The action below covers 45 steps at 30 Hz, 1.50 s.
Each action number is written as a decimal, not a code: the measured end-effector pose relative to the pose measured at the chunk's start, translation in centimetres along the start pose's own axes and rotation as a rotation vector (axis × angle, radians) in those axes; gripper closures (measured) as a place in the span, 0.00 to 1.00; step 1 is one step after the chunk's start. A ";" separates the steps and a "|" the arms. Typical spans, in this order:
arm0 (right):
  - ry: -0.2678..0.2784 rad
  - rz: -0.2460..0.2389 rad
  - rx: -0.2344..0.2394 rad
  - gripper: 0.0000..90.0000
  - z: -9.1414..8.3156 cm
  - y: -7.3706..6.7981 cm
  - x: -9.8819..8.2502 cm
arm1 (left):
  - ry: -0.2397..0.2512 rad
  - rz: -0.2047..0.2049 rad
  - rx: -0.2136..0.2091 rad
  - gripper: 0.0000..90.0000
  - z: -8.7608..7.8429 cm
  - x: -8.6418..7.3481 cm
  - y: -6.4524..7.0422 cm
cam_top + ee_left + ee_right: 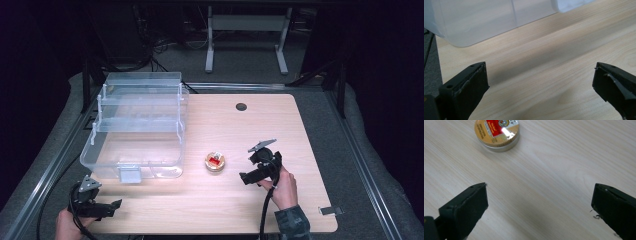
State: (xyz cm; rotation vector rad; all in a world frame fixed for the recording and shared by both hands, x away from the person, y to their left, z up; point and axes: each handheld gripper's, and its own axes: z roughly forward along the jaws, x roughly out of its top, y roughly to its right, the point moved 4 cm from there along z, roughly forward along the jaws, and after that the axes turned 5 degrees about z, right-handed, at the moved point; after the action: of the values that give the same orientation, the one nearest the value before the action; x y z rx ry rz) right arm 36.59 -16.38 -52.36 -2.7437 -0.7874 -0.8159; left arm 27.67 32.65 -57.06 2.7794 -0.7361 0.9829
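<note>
- The right gripper (248, 176) stands near the small round tin (214, 162), pointing toward it; its jaws are spread wide and hold nothing. In the right gripper view the tin (496, 134) lies ahead of the jaws, apart from them, not yet between them.
- The tin rests flat on the wooden table (300, 150), lid on, gold with a red label, just beside the right front corner of the clear plastic bin (135, 120) but outside it.
- The left gripper (107, 209) sits at the near left edge of the table, in front of the bin; its jaws are wide apart and empty. The left gripper view shows the bin's front wall (474, 22) ahead.
- Judgement: the work stands at the approach stage. Nothing is grasped. Reaching, closing on the tin and lifting it all remain; placing it in the bin looks the likely end, though that is inference.
</note>
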 end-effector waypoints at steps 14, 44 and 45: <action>-0.027 -0.093 0.070 0.00 3.4 -3.7 4.3 | -0.014 0.003 -0.001 0.00 0.0 -0.1 0.3; -0.095 -0.143 0.070 0.20 10.6 -6.1 6.8 | -0.017 0.011 -0.004 0.01 0.0 -0.2 0.2; -0.092 -0.140 0.075 0.21 10.7 -6.0 6.8 | -0.016 0.013 -0.008 0.01 0.0 -0.1 0.3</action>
State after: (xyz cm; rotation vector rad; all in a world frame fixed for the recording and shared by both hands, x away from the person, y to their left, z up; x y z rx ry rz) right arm 43.13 -5.04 -57.49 -2.7003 -1.0167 -0.6738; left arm 27.46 32.48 -57.17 2.7825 -0.7591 0.9588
